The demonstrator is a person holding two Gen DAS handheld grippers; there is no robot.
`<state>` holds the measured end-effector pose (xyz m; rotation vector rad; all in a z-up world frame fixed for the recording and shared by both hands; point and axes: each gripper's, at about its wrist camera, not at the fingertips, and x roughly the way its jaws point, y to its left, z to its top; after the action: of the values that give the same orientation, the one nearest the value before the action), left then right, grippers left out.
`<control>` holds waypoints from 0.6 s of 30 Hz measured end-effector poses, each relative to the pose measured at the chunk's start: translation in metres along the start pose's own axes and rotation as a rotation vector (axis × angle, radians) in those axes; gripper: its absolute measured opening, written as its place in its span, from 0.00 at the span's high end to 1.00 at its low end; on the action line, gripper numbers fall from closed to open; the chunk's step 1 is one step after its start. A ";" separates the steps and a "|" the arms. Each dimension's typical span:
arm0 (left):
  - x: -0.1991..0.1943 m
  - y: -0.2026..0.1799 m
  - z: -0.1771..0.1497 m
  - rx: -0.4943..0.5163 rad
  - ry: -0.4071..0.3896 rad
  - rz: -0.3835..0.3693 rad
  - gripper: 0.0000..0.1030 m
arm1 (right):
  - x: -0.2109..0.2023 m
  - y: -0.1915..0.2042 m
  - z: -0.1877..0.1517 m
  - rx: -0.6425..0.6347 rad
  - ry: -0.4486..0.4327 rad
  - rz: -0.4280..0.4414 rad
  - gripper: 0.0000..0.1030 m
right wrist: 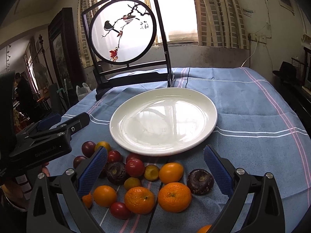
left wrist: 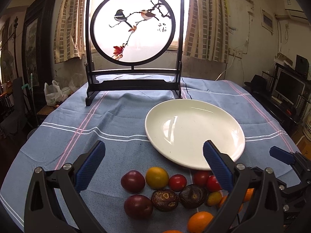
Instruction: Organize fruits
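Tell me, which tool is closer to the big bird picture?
Left. The left tool hovers over the fruit almost straight before the bird picture; the right tool sits farther off to its right.

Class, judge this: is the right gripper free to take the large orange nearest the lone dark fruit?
Probably yes. The right gripper has its jaws open, and the large orange lies between them with nothing covering it.

Both wrist views sit low and close over the near edge of the worktop (left wrist: 58, 136), facing the window, the left one from the left of the fruit and the right one further right, and both share the plate (left wrist: 194, 116), screen (right wrist: 124, 31) and fruit (right wrist: 140, 196).
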<state>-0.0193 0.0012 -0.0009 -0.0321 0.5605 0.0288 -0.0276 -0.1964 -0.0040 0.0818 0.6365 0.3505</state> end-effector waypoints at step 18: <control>-0.032 0.015 -0.001 0.019 -0.038 -0.016 0.04 | -0.018 0.001 0.003 -0.020 0.042 0.026 0.03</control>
<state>-0.0475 0.0155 0.0147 -0.0170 0.5227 0.0085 -0.0393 -0.2012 0.0090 0.0638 0.6737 0.3848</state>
